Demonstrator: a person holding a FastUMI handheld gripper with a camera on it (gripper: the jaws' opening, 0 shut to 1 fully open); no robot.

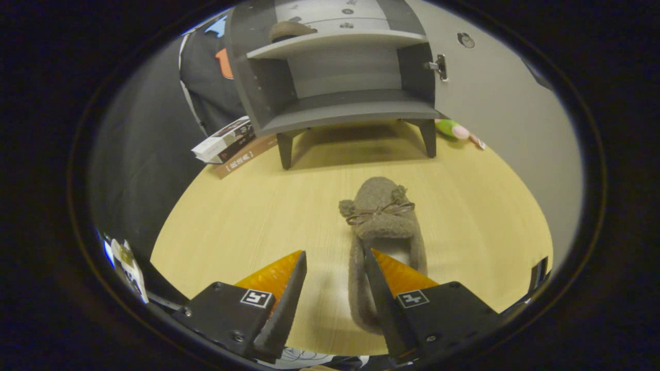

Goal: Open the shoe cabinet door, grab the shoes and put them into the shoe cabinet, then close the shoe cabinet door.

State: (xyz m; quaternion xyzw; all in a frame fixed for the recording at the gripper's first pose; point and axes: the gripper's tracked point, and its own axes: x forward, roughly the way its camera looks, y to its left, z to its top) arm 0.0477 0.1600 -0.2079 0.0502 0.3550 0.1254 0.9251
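Nearest, the tongs (334, 260) are spread, pinching nothing, their two fingers apart over the pale wooden desk (247, 216). The right finger's tip sits over the open heel end of a brown fuzzy slipper (380, 216), whose left side wall runs down through the gap between the fingers; the left finger stands clear of it over bare desk. The slipper lies on the desk, its toe with a small bow pointing far. Beyond it stands the grey shoe cabinet (340, 103) on short legs, its door (495, 103) swung open to the right. Another brown slipper (289, 31) rests on its upper shelf. Left of the cabinet lie stacked books (229, 141); to its right, a small green and pink toy (456, 130).
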